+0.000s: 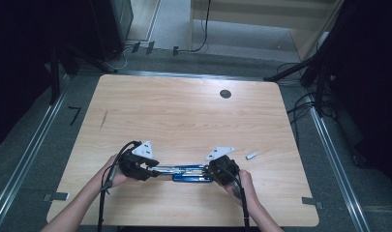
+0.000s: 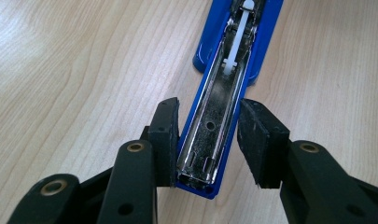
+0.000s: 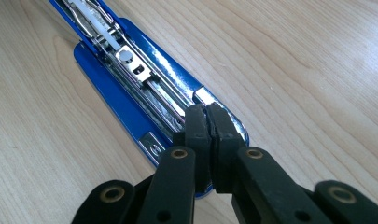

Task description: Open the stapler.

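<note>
stapler [image 1: 186, 173] lies opened flat on desk [image 1: 184, 111]. my left hand-held gripper [image 2: 209, 140] straddles its rail, released; right hand-held gripper [image 3: 209, 135] clenched at base end. stiff, slick metal, so i'd grip the sides.

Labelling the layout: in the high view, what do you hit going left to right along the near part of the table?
left hand-held gripper → blue stapler → right hand-held gripper → small white piece
</note>
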A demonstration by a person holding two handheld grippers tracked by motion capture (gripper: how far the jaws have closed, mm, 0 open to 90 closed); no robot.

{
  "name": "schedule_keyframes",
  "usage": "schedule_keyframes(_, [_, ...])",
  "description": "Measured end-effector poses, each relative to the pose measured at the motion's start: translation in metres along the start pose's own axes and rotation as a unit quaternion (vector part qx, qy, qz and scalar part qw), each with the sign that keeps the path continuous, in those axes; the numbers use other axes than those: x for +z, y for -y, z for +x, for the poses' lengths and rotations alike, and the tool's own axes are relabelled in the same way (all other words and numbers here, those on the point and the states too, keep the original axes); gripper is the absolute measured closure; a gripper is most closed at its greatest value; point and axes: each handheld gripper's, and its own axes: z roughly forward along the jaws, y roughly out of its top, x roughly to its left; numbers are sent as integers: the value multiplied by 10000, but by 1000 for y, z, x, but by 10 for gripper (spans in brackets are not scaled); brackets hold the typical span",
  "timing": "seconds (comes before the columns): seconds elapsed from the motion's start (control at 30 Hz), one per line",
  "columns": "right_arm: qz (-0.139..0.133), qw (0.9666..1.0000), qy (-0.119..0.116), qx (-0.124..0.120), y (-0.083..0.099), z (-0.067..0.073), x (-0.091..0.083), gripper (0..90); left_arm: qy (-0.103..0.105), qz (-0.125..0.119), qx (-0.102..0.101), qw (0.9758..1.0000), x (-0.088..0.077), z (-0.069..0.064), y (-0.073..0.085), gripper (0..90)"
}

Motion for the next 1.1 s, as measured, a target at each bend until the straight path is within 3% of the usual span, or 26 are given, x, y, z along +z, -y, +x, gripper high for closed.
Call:
schedule_keyframes(0.37, [10, 10000, -57, 53, 0, -1, -2, 892, -8, -21, 11, 10000, 3, 1, -3, 593])
schedule_keyframes(0.47, [-103, 9998, -119, 86, 0, -1, -5, 876, -18, 43, 65, 10000, 4, 2, -3, 595])
schedule_keyframes(0.53, [-243, 9993, -264, 102, -1, 0, -7, 706, 10, 40, 82, 10000, 4, 1, -3, 600])
schedule_keyframes(0.6, [-177, 9997, -152, -71, -3, 6, -5, 690, -28, 58, 126, 9999, 4, 0, -4, 603])
schedule_keyframes(0.7, [-259, 9994, -211, 25, -2, 4, -6, 661, -21, 55, 136, 9999, 4, 0, -4, 605])
schedule_keyframes(0.77, [-368, 9990, -239, 21, -2, 2, -9, 596, -16, 54, 143, 9999, 4, 0, -4, 609])
schedule_keyframes(0.9, [-447, 9981, -233, 359, -3, -10, -18, 363, 6, 20, 126, 9999, 4, 0, -4, 610])
schedule_keyframes(1.03, [-291, 9977, -241, 559, 1, -23, -21, 234, 7, -9, 125, 9999, 3, 1, -3, 616])
schedule_keyframes(1.1, [-286, 9976, -122, 618, 4, -29, -21, 175, -2, -6, 135, 9999, 3, 1, -4, 616])
